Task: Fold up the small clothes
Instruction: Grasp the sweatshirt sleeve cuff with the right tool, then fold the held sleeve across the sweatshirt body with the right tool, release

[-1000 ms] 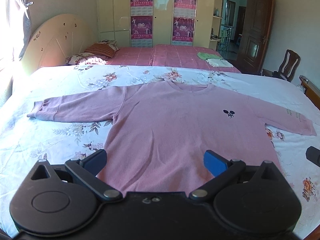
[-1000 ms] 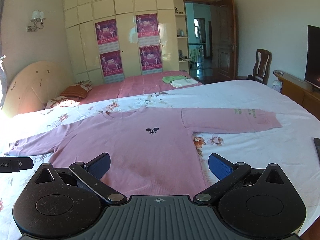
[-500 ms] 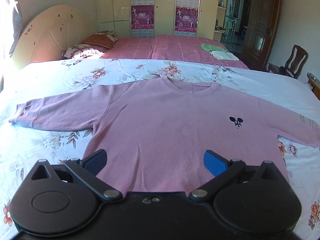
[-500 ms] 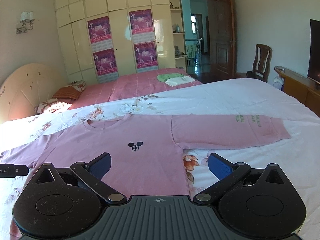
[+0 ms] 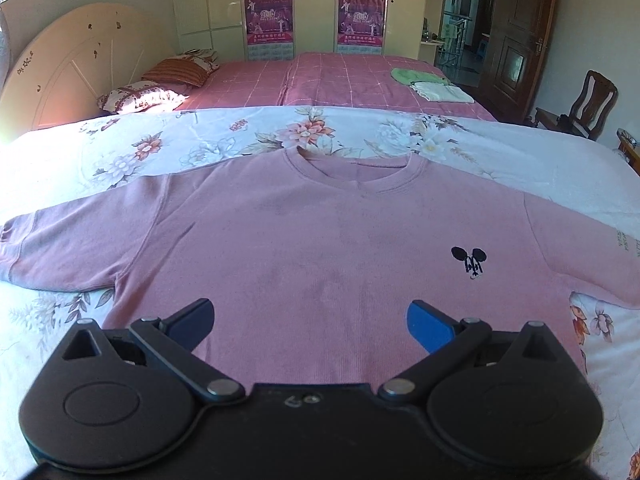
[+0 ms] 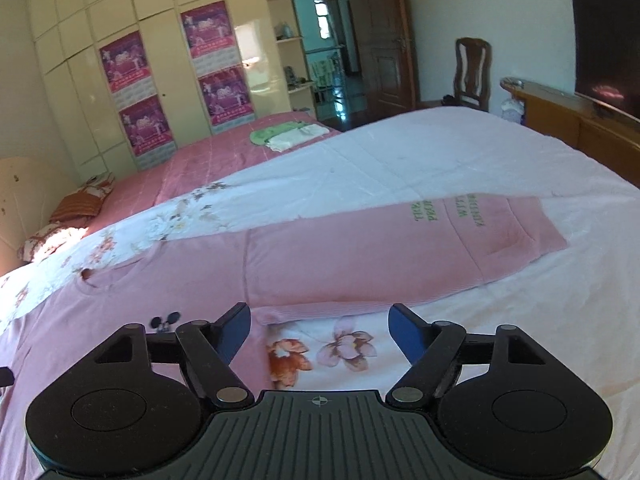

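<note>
Spread flat, front up, on a bed under a white floral-print bedspread (image 5: 320, 136): a pink long-sleeved knit sweatshirt (image 5: 320, 248) with a ribbed round collar pointing toward the far edge. Small black mouse-head emblem (image 5: 470, 260) stitched on the chest, toward the right of the left wrist view. Both sleeves stretched straight out to the sides; green lettering (image 6: 448, 210) near the cuff of the sleeve seen in the right wrist view. Faint darker patches across the middle of the fabric; otherwise smooth, no folds made yet.

No containers in view. Beyond the floral bedspread, a pink checked cover (image 5: 340, 80) carrying a small stack of folded green and white cloths (image 5: 428, 84) and two patterned pillows (image 5: 160, 84) near a cream curved headboard (image 5: 80, 64).

Left hand-held gripper (image 5: 310, 322) above the lower body of the sweatshirt, blue-tipped jaws spread wide, nothing held, pads clear of the cloth.

Right hand-held gripper (image 6: 320, 332) near the armpit, where sleeve meets body, jaws closing yet well apart; between them only bare bedspread and the lower sleeve edge further on, nothing gripped.

Behind: cream wardrobe doors with purple posters (image 6: 136, 92), a dark wooden door (image 5: 516, 36), a wooden chair (image 6: 472, 68), and a dark television screen (image 6: 608, 44) on a wooden cabinet.
</note>
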The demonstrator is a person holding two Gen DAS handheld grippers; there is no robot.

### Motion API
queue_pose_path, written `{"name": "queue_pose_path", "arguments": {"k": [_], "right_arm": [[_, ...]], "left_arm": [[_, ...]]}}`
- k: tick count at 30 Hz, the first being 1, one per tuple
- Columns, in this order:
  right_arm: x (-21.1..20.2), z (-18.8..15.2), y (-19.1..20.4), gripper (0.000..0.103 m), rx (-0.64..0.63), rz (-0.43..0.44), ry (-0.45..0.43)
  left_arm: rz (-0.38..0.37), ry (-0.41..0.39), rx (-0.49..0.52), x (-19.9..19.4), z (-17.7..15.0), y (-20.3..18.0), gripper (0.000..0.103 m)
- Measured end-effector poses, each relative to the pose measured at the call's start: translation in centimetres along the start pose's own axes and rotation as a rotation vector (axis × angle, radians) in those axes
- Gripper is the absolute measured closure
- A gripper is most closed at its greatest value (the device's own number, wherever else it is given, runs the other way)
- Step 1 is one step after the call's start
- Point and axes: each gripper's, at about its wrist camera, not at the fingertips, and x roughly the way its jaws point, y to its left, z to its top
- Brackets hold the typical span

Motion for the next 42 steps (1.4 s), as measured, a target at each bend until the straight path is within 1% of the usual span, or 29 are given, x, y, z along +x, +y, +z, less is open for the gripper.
{"name": "queue_pose_path", "arguments": {"k": [4,6,8,11,15,21,22,23,26,27,28,29,30,31,32,34,37,40,42], "right_arm": [[2.6,0.6,-3.8,0.027,0.029,-0.095,0.019],[3.6,0.5,-5.5,0.029,0.056,-0.134,0.04],[4.8,0.7,-6.8,0.038,0.08,-0.162,0.051],[6.1,1.1,-8.8,0.038,0.114,-0.204,0.056],[7.6,1.7,-11.3,0.038,0.163,-0.252,0.072],[9.4,2.3,-14.2,0.039,0.25,-0.296,0.087],[9.8,2.4,-14.4,0.042,0.255,-0.301,0.081],[10.1,2.5,-14.7,0.047,0.257,-0.306,0.077],[10.9,3.0,-15.2,0.054,0.277,-0.309,0.062],[11.0,3.1,-15.2,0.056,0.278,-0.313,0.061],[11.1,3.2,-15.2,0.063,0.28,-0.317,0.057],[11.3,3.3,-15.2,0.076,0.281,-0.317,0.053],[11.5,3.4,-15.3,0.083,0.284,-0.31,0.05],[11.6,3.4,-15.3,0.094,0.29,-0.295,0.045],[11.6,3.6,-15.2,0.097,0.292,-0.288,0.042],[11.4,3.9,-14.7,0.098,0.276,-0.274,0.014],[10.4,4.9,-12.1,0.098,0.195,-0.229,-0.048],[9.4,6.1,-7.4,0.099,0.078,-0.146,-0.104],[8.6,6.5,-3.2,0.099,-0.015,-0.06,-0.134]], "left_arm": [[-0.007,0.018,0.018,1.7,0.4,-1.2,0.0],[-0.003,0.026,0.027,2.6,0.6,-1.8,0.0],[-0.004,0.033,0.033,3.5,0.8,-2.3,0.001],[0.003,0.042,0.044,4.8,1.3,-3.0,0.002],[-0.009,0.057,0.041,6.2,1.6,-3.6,0.004],[0.004,0.07,0.044,7.5,2.0,-3.8,0.006],[0.009,0.069,0.045,7.7,2.0,-3.8,0.006],[0.013,0.07,0.046,7.8,2.1,-3.8,0.006],[0.026,0.075,0.051,8.5,2.3,-3.7,0.007],[0.033,0.076,0.054,8.8,2.3,-3.7,0.008],[0.04,0.08,0.057,9.2,2.4,-3.7,0.01],[0.042,0.086,0.056,9.5,2.4,-3.7,0.012],[0.041,0.091,0.054,9.7,2.5,-3.7,0.013],[0.037,0.098,0.05,9.9,2.5,-3.6,0.017],[0.029,0.102,0.045,10.0,2.5,-3.6,0.02],[0.006,0.108,0.031,10.0,2.5,-3.4,0.022],[-0.011,0.106,0.028,9.7,2.7,-3.2,0.026],[-0.013,0.09,0.03,9.3,3.1,-2.9,0.027],[-0.017,0.078,0.02,8.8,3.5,-2.4,0.029]]}}
